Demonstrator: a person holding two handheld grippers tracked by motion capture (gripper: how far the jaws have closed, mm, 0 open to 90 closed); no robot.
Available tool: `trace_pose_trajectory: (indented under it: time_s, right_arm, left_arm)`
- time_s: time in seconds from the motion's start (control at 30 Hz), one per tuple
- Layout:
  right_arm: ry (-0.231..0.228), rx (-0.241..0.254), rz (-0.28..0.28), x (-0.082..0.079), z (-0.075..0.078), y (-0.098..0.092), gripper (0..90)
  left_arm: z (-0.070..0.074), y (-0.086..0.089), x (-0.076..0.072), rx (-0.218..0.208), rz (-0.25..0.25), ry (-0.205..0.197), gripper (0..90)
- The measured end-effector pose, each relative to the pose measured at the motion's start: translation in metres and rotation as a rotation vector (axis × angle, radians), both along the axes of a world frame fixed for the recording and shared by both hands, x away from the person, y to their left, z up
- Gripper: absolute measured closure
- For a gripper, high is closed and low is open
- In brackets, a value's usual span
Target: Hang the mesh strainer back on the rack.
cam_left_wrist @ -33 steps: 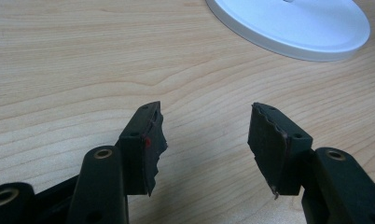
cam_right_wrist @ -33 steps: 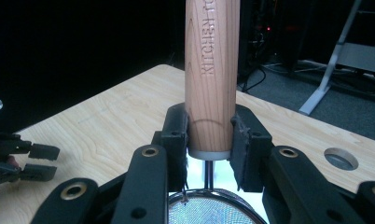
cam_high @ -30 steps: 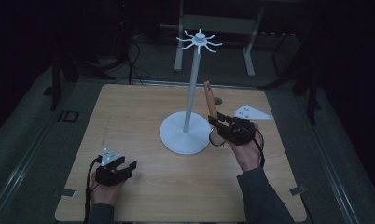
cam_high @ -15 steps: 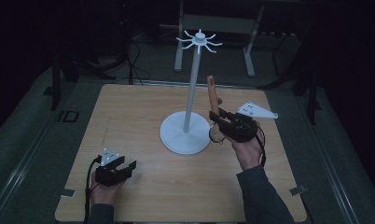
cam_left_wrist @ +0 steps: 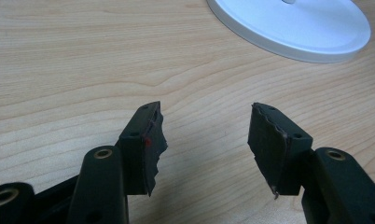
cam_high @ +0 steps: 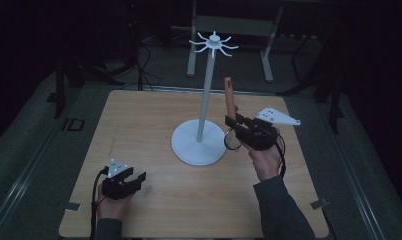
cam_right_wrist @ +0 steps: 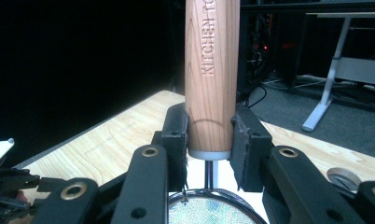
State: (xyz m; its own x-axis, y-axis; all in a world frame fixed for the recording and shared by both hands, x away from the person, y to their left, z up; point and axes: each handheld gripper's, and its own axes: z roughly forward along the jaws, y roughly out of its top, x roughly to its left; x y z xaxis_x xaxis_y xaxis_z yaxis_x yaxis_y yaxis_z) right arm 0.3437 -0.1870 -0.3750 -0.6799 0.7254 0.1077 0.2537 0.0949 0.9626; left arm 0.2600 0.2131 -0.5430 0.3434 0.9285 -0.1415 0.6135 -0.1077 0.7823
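Wooden strainer handle (cam_right_wrist: 210,79) has "KITCHEN TO" stamped up its side, and the rest of the lettering runs out past the top edge. The right gripper (cam_right_wrist: 209,142) is clamped on the handle's lower end, holding the strainer (cam_high: 232,117) upright just beside the white hook stand (cam_high: 204,102), mesh bowl (cam_right_wrist: 209,210) hanging below the jaws. Over on the near left, the left gripper (cam_left_wrist: 204,140) sits low over the table with its jaws spread and nothing between them. Light wood-grain table (cam_high: 139,125), grey floor around it, and a pretty dark room behind with some cables and a white desk frame (cam_right_wrist: 335,65).
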Motion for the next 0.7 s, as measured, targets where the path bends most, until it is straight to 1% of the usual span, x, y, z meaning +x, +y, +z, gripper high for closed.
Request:
trace_pose_trajectory:
  time_s: [0.13,0.57,0.7]
  right_arm:
    - [-0.007,0.006,-0.003,0.0007,0.0034,0.0001,69.5]
    - [-0.013,0.018,-0.014,0.0023,0.0066,-0.0001,69.5]
    - [-0.013,0.03,-0.016,0.0034,0.0079,-0.0003,69.5]
  left_arm:
    - [0.0,0.0,0.0,-0.001,0.001,0.0,44.8]
    - [0.0,0.0001,0.0001,-0.001,0.001,0.0,44.8]
    - [0.0,0.0001,0.0001,0.0,0.0,0.0,44.8]
